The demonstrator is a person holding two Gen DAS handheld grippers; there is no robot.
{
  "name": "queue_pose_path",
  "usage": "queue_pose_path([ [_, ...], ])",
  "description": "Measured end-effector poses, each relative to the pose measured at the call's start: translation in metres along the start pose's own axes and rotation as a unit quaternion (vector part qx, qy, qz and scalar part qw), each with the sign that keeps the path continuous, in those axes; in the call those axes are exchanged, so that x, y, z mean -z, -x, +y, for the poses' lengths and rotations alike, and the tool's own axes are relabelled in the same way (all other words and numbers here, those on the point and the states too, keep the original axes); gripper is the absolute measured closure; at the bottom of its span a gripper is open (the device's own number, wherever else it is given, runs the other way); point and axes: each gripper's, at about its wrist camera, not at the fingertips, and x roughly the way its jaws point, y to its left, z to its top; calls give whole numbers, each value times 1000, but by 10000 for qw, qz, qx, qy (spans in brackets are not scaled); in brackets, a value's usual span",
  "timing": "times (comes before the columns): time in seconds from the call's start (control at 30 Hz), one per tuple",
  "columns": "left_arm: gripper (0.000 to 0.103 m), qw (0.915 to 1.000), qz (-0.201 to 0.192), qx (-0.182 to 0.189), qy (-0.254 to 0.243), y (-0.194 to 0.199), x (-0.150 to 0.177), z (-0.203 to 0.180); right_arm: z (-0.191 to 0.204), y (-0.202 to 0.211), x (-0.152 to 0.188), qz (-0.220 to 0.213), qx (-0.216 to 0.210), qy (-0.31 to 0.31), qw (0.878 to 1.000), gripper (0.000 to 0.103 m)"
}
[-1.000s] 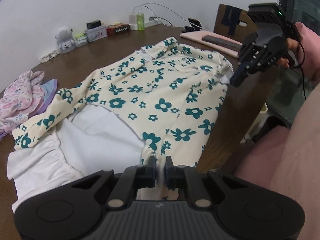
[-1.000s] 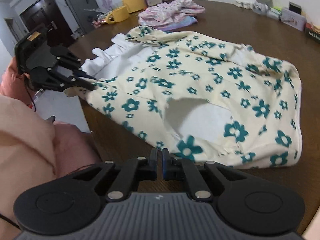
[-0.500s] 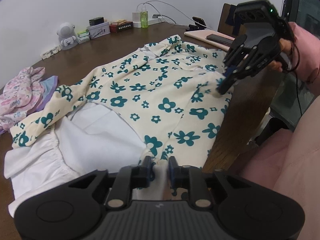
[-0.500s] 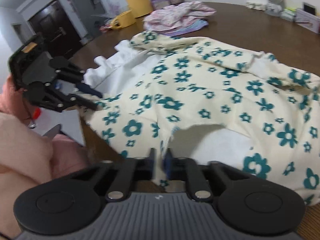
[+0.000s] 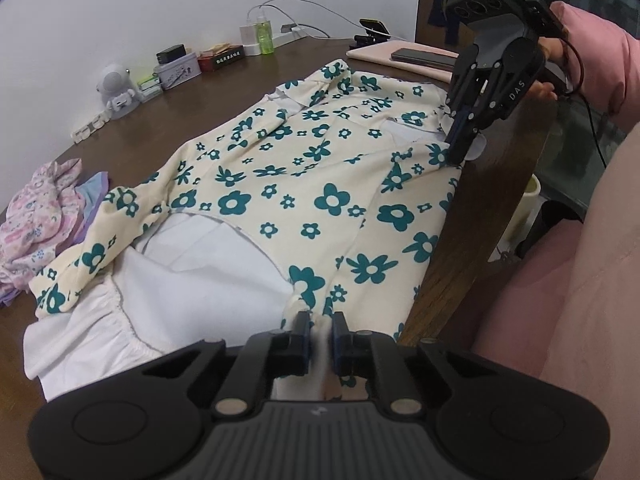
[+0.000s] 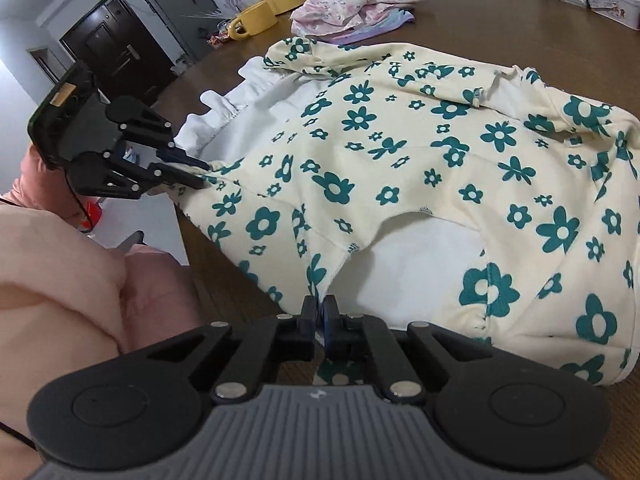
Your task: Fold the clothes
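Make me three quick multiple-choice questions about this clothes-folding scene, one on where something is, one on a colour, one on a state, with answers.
1. Where is the pink pile of clothes?
A. on the table beyond the floral garment
B. on the floor
C. on a chair

2. What colour are the flowers on the floral garment?
A. red
B. teal
C. black

3. How is the right gripper?
A. wide open
B. shut on the garment
C. empty

Answers: A, it lies on the table; B, teal on cream; B, cloth sits pinched between its fingers.

hidden: floral garment (image 5: 328, 200) edge inside jaws | cut off: pink clothes pile (image 5: 36, 216)
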Motion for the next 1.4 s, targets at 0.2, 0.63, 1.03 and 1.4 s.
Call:
queue_pose_path([
  [0.2, 86, 9998, -68, -28, 188, 1, 0, 2, -9, 13, 0, -396, 128, -291, 9987, 83],
  [0.63, 80, 9995, -235, -132, 168, 16, 1, 5, -1, 3, -4, -325, -96, -163, 9993, 95],
  [1.03, 43, 9777, -483, -1965, 567, 5, -49, 69, -18, 51, -56, -1125, 3191, 448, 9400, 46],
  [1.4, 97, 9927, 62, -1178, 248, -75, -80, 83, -59, -9, -101, -198, 2917, 948, 9516, 59],
])
